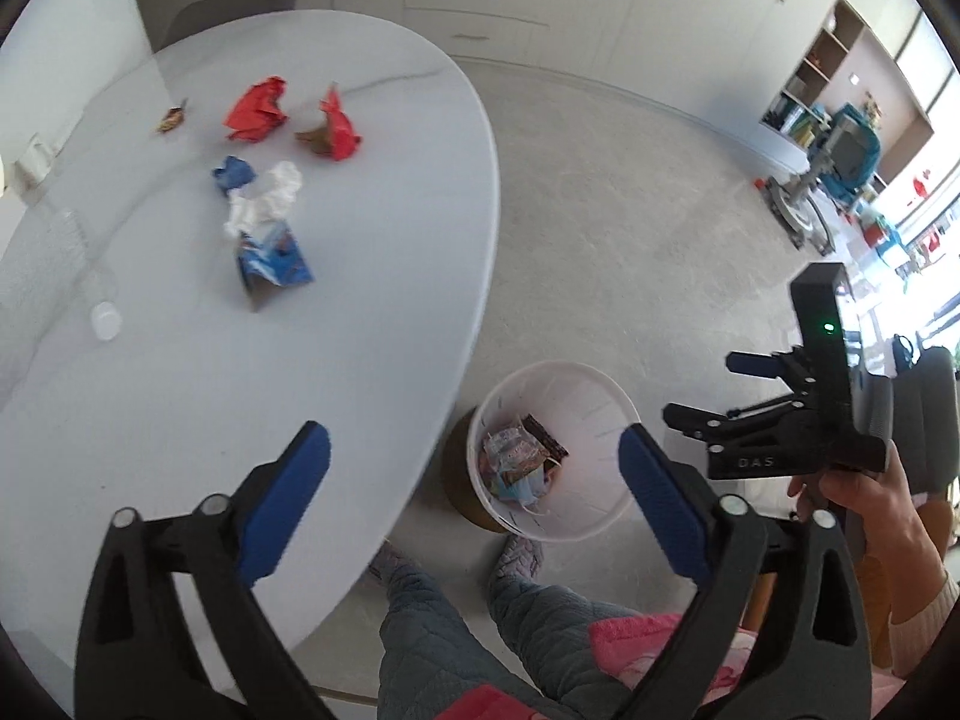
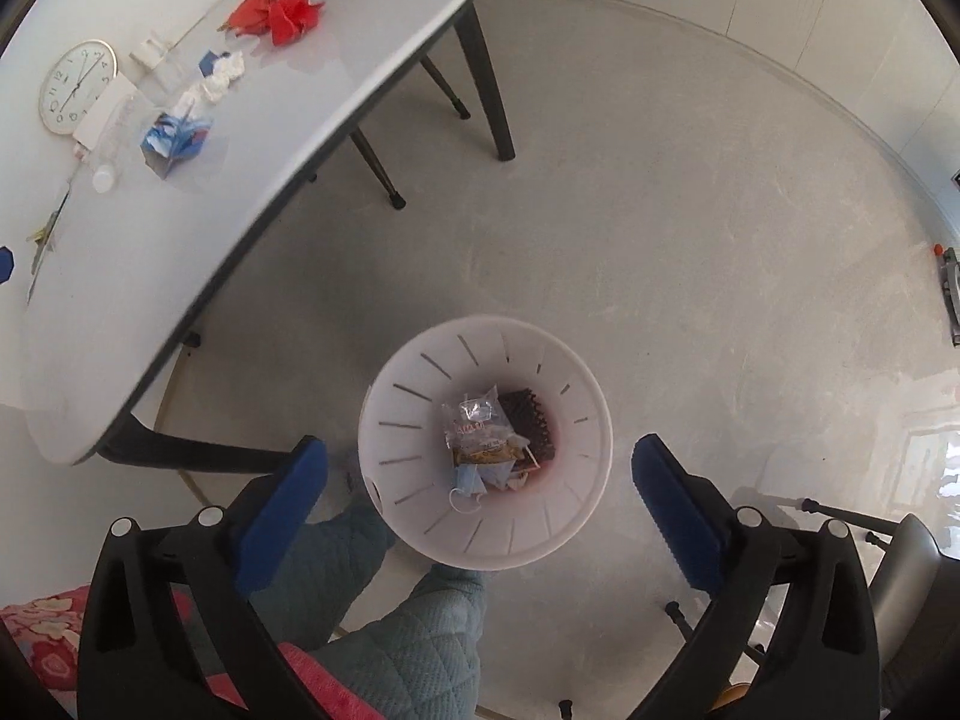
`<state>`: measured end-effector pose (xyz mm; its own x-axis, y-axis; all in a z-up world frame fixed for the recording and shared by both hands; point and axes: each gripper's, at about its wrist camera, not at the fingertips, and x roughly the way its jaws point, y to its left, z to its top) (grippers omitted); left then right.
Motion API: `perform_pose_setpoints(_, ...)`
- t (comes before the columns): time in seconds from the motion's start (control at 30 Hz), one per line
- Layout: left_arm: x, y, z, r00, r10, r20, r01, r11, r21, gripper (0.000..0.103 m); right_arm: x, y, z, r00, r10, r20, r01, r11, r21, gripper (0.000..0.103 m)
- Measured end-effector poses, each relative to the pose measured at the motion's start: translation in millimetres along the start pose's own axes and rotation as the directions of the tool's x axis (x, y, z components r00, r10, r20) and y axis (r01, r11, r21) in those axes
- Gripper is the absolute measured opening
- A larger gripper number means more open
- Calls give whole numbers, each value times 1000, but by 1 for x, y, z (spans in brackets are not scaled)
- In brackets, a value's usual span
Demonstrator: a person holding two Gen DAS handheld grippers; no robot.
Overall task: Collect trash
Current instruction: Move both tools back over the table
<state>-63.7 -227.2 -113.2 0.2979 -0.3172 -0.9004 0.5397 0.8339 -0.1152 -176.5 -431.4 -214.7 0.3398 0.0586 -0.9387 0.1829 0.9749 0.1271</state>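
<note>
The white slotted bin (image 1: 600,402) stands on the floor beside the white table (image 1: 360,360) and holds wrappers and a face mask (image 2: 489,444). My left gripper (image 1: 474,444) is open and empty, over the table edge and the bin. My right gripper (image 2: 480,450) is open and empty straight above the bin (image 2: 414,396); it also shows in the left wrist view (image 1: 714,390). On the table lie red crumpled paper (image 1: 257,110), a red and brown wrapper (image 1: 333,129), a blue scrap (image 1: 234,174), white tissue (image 1: 267,201), a blue carton (image 1: 273,267) and a small wrapper (image 1: 172,118).
A clear plastic bottle (image 1: 106,319) lies near the table's left side, and a wall clock (image 2: 77,87) lies flat on the table. Dark table legs (image 2: 486,78) and chair legs (image 2: 378,168) stand behind the bin. The person's quilted trouser legs (image 1: 432,630) are below the grippers.
</note>
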Motion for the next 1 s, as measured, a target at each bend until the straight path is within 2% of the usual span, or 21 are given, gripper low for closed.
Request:
perform_pose_setpoints(0.13, -27, 34, 6, 996, 40, 79, -35, 997, -70, 96, -39, 22, 24, 994, -37, 99, 38, 999, -9, 101)
perform_pose_setpoints(0.27, -50, 73, 13, 986, 87, 139, -65, 986, -155, 96, -74, 47, 47, 980, -41, 192, 46, 999, -19, 101)
perform_pose_setpoints(0.4, -68, 122, 17, 967, 170, 188, -124, 964, -236, 96, -88, 82, 76, 968, -41, 248, 55, 997, -48, 101)
perform_pose_setpoints(0.53, -76, 174, 16, 947, 257, 192, -187, 929, -320, 96, -82, 113, 93, 967, -46, 251, 64, 996, -64, 101)
perform_pose_setpoints(0.63, -79, 210, 12, 945, 268, 186, -187, 912, -365, 96, -70, 140, 110, 971, -52, 233, 68, 996, -60, 101)
perform_pose_setpoints(0.77, -83, 248, 7, 939, 291, 182, -202, 897, -393, 96, -53, 169, 126, 975, -16, 221, 24, 999, -31, 101)
perform_pose_setpoints(0.87, -82, 269, 5, 941, 294, 167, -206, 891, -405, 96, -45, 190, 135, 976, 0, 216, 3, 1000, -17, 101)
perform_pose_setpoints(1.0, -76, 292, 6, 948, 283, 147, -195, 879, -435, 96, -37, 214, 147, 977, -9, 211, 17, 999, -33, 101)
